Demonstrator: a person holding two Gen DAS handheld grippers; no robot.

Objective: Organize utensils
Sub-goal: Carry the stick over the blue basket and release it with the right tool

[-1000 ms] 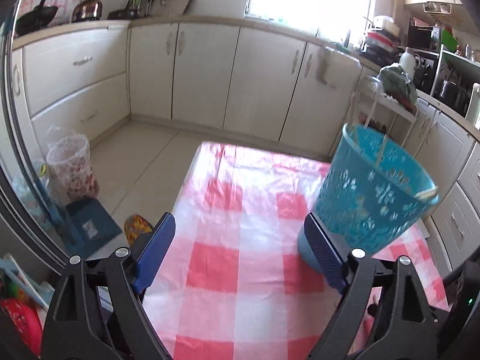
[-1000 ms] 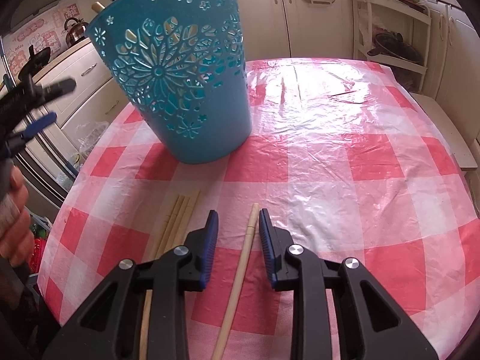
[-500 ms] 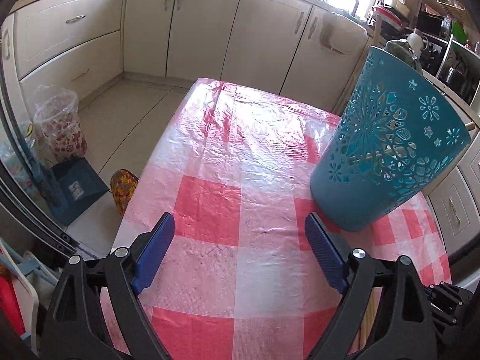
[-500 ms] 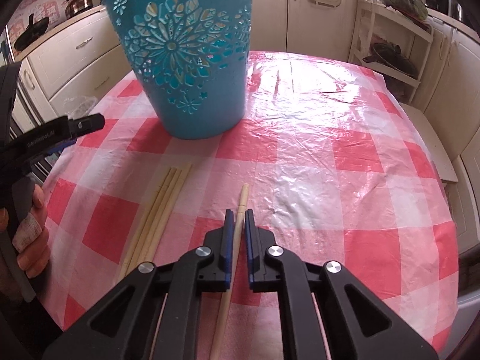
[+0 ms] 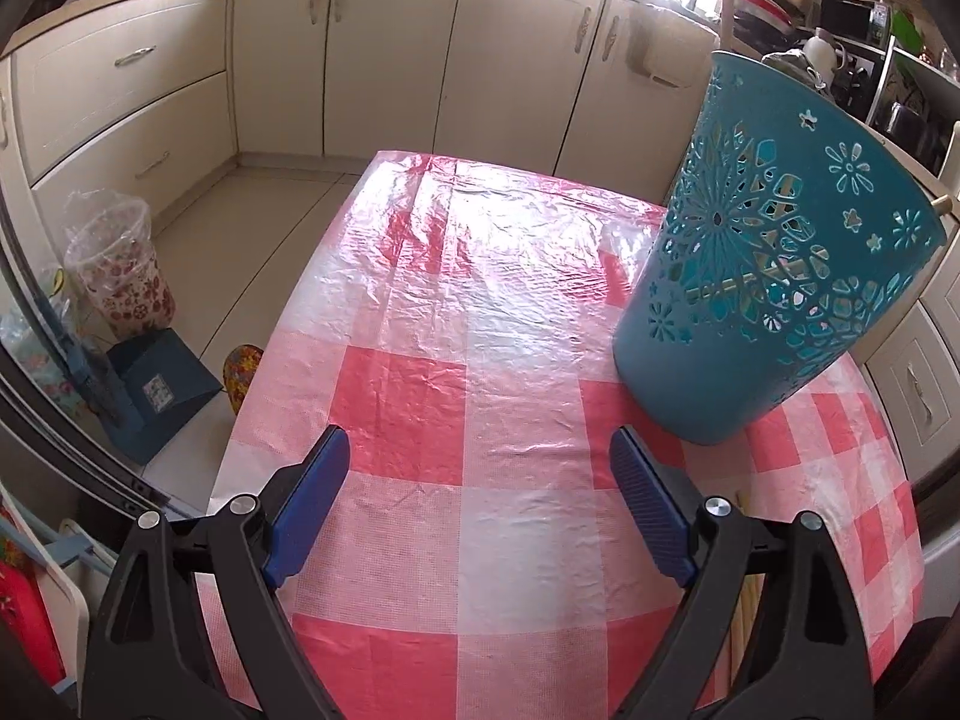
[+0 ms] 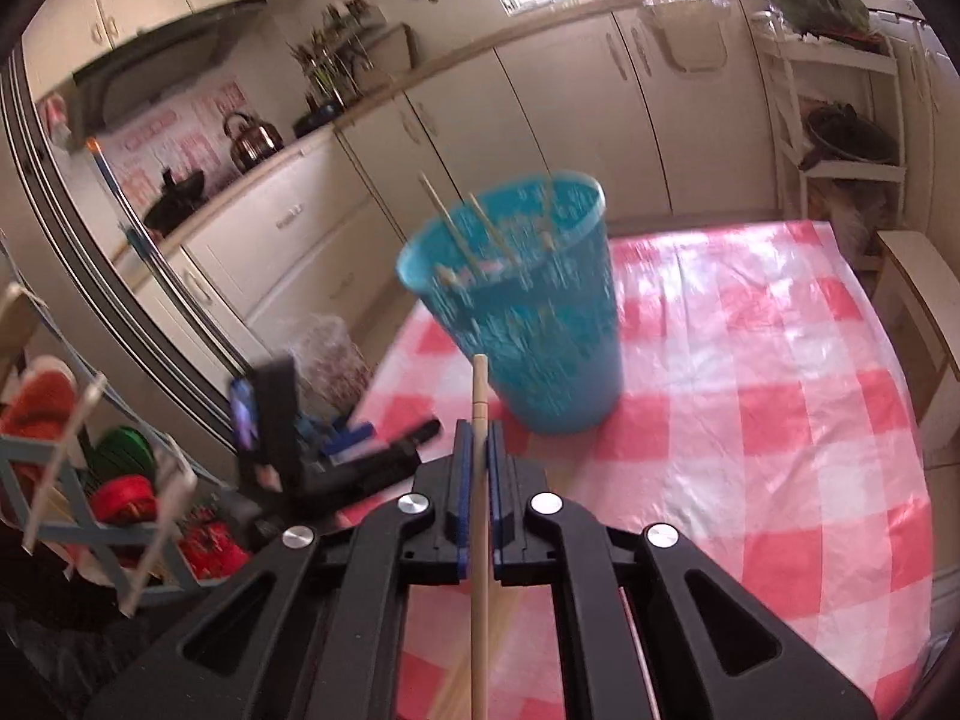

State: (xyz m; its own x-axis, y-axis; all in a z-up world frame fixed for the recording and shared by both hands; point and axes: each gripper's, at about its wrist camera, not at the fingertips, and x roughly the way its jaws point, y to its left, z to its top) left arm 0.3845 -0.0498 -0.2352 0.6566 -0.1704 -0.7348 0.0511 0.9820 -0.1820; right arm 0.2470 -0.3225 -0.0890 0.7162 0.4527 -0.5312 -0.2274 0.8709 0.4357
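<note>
A teal perforated basket (image 6: pixel 528 312) stands on the red-and-white checked table (image 6: pixel 780 420), with several wooden chopsticks (image 6: pixel 474 222) sticking out of it. My right gripper (image 6: pixel 478 438) is shut on a wooden chopstick (image 6: pixel 479 396) and holds it lifted above the table, its tip pointing toward the basket. My left gripper (image 5: pixel 480 468) is open and empty over the table, with the basket (image 5: pixel 774 276) just ahead on its right. More chopsticks (image 5: pixel 747 612) lie on the cloth behind its right finger.
Cream kitchen cabinets (image 5: pixel 390 60) run along the far walls. A lined waste bin (image 5: pixel 120 276) and a dark box (image 5: pixel 153 384) stand on the floor left of the table. A white shelf rack (image 6: pixel 840 120) stands at the back right.
My right gripper has closed on the chopstick and lifted it off the table, rising well above the cloth. The left gripper has stayed open and shifted little.
</note>
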